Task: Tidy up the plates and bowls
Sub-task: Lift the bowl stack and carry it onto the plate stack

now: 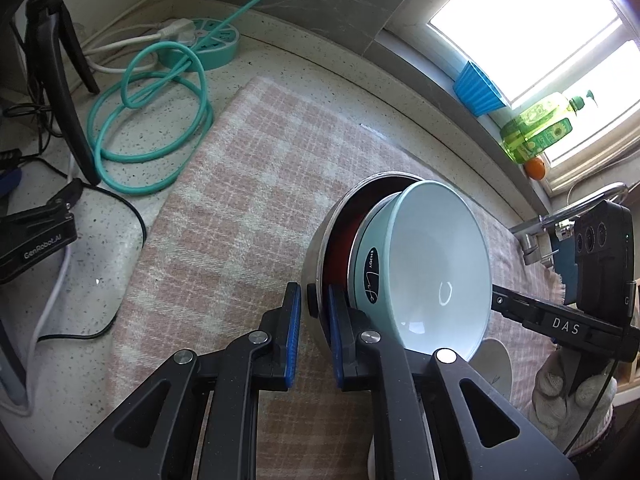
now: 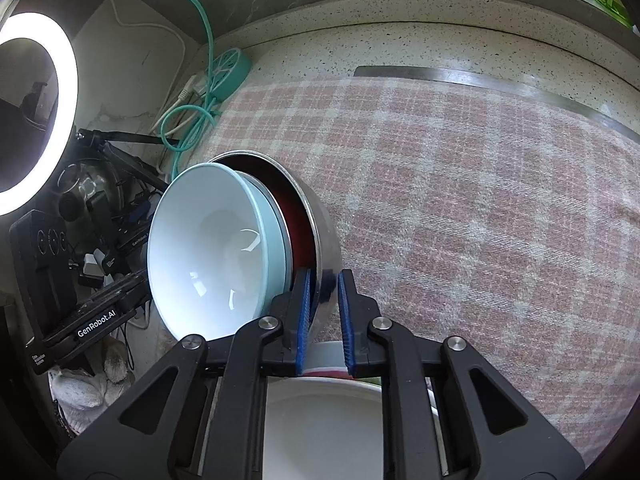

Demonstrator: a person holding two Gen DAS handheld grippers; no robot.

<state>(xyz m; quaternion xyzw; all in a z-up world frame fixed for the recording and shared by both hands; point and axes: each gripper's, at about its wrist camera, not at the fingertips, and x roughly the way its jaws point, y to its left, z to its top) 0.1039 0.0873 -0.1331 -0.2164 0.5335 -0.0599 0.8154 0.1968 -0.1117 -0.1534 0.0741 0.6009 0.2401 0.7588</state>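
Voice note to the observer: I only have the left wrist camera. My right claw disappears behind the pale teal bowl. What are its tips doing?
Observer: The right claw straddles the rim of the steel bowl, one pad inside and one on the outer wall, apparently closed on it.
Operator: Anything underneath it?
Observer: A white dish lies directly below that claw.
Operator: And farther out on that side?
Observer: A lit ring light glows at the far left of the right wrist view.

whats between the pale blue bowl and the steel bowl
A dark red bowl sits nested between the pale blue bowl and the steel bowl. Only its rim shows, in both wrist views.
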